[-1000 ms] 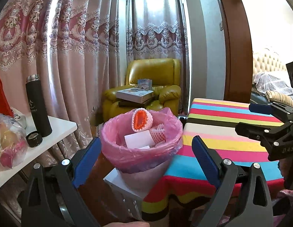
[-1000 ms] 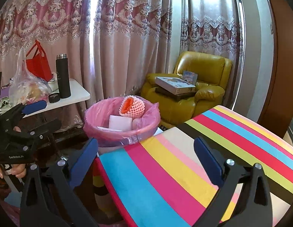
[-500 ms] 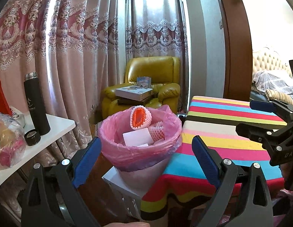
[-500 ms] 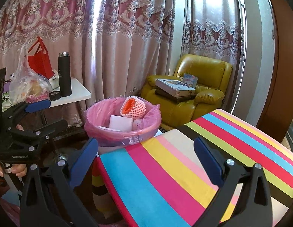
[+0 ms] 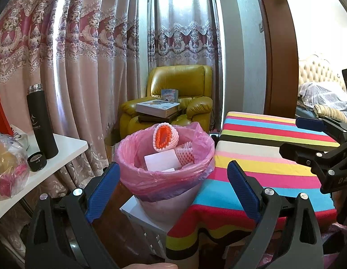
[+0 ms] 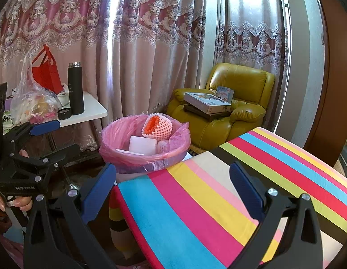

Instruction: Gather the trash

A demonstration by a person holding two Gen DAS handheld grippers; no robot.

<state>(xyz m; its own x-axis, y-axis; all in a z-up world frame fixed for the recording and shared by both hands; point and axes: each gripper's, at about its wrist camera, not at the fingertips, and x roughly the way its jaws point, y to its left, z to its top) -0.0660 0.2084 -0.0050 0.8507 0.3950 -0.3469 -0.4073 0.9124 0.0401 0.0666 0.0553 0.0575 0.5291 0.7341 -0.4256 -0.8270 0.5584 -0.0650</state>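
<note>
A bin lined with a pink bag point(image 5: 164, 177) point(image 6: 119, 154) stands beside the striped table point(image 5: 263, 157) point(image 6: 218, 201). Inside it lie an orange fruit net point(image 5: 165, 136) point(image 6: 157, 125), a white card point(image 5: 162, 162) point(image 6: 143, 145) and another pink foam net point(image 5: 186, 154). My left gripper point(image 5: 172, 190) is open with nothing between its fingers, in front of the bin. My right gripper point(image 6: 173, 192) is open too, hovering over the table's near corner. Each gripper shows in the other's view: the right gripper point(image 5: 307, 139) at the right edge, the left gripper point(image 6: 48, 136) at the left edge with a hand point(image 6: 18, 201) on its grip.
A white side table point(image 5: 61, 157) point(image 6: 92, 109) on the left carries a black flask point(image 5: 42, 121) point(image 6: 76, 88), a small black lid point(image 5: 36, 161), a plastic bag of food point(image 6: 32, 103) and a red bag point(image 6: 46, 71). A yellow armchair point(image 5: 184, 85) point(image 6: 240, 89) with boxes stands behind the bin.
Both views have drifted slightly; the bin and table sit a little lower and nearer in the left wrist view. Both grippers remain open and hold nothing.
</note>
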